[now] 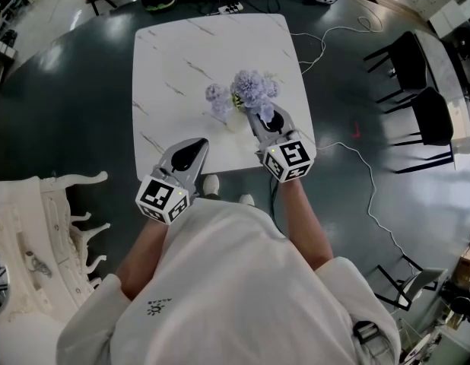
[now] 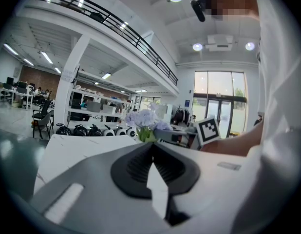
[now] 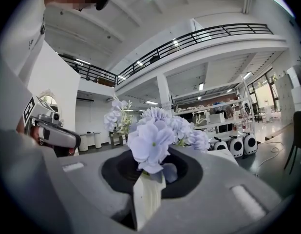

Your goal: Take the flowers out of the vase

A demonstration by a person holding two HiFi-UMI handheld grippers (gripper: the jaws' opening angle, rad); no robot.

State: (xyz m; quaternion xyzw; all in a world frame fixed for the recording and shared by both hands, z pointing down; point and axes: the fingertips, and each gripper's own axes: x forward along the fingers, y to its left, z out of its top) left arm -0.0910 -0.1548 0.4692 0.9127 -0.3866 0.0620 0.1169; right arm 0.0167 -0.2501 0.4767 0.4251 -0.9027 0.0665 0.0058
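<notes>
Flowers [image 3: 151, 139] (pale lilac) tight between right gripper [image 3: 149, 175] jaws; left gripper [image 2: 152, 147] jaws together, empty.

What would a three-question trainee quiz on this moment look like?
1. True or false: the left gripper holds something.
2. What is between the jaws of the right gripper? A. a lilac flower B. a cup C. nothing
3. Fill in: the flowers stand on a white, marbled ___.
Key: 1 false, its jaws are shut with nothing between them; 2 A; 3 table.
</notes>
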